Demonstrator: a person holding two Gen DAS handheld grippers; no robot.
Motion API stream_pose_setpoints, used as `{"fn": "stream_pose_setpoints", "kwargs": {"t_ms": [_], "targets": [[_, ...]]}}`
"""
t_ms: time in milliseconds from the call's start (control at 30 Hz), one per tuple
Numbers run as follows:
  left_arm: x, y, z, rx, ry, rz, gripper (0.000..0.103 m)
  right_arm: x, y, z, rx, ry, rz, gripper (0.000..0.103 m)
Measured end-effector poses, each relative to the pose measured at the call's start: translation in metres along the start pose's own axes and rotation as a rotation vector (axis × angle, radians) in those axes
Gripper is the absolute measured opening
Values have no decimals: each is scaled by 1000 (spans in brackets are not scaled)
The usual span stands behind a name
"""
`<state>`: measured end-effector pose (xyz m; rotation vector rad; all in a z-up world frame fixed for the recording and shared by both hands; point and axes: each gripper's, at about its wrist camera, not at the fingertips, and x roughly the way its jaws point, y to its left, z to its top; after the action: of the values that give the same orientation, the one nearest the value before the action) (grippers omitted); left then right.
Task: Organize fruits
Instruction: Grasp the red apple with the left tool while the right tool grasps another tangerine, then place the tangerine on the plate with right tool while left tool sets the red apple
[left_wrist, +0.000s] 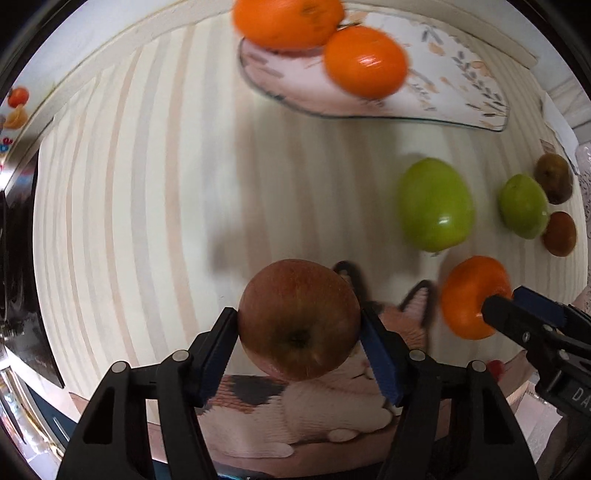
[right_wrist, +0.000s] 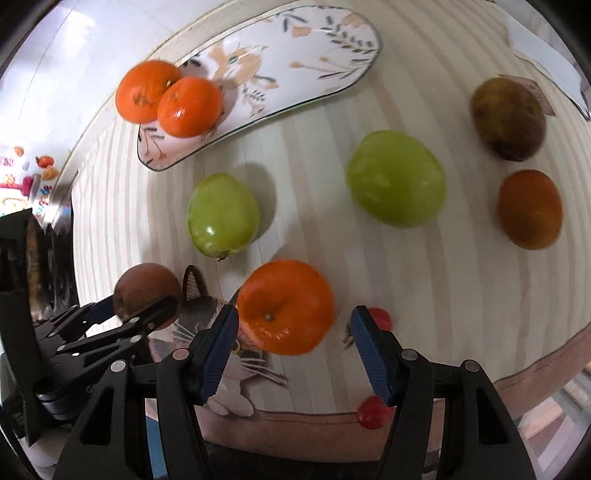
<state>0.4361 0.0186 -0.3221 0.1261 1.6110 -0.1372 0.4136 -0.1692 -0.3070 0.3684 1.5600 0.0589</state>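
A table covered by a pale striped cloth (right_wrist: 424, 295) with a cat print near its front edge carries the fruit. On it lie a floral oblong plate (right_wrist: 314, 55), two green apples (right_wrist: 223, 216) (right_wrist: 397, 182), an orange (right_wrist: 284, 306) and two brownish fruits (right_wrist: 508, 118) (right_wrist: 530, 208) — all apart from each other — plus two small red pieces (right_wrist: 373, 411) near the edge.

- Red-brown apple (left_wrist: 299, 319): stem end facing the camera, clamped between the left fingers (left_wrist: 380, 362).
- Orange mandarin (right_wrist: 285, 307): between the spread right fingers (right_wrist: 218, 354), touching the left-hand one.
- Two green fruits (right_wrist: 223, 219) (right_wrist: 396, 183): beyond the fingertips.
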Motion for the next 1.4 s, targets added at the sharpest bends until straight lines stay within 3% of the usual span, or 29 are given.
{"fn": "stream_pose_setpoints", "kwargs": {"t_ms": [200,567,700,900,1000,1133,1400], "targets": [[7,-5,1,23,-1,-8,65,19,15,3,-27,23,-37,67],[-10,-2,2,57,-40,-38,64,21,32,-5,-58,-30,-80,66],[-29,2,3,37,-57,-61,64,11,30,-12,-51,-32,-36,65],[-76,13,23,-20,-113,-153,64,-28,37,-5,-52,-76,71,65],[-97,20,50,-50,-148,-192,64,-51,40,15,-58,-111,119,65],[-91,27,89,-59,-167,-157,65,-69,43,66,-80,-164,102,65],[-46,36,138,-104,-75,-169,65,-41,46,169,-84,-147,67,65]]}}
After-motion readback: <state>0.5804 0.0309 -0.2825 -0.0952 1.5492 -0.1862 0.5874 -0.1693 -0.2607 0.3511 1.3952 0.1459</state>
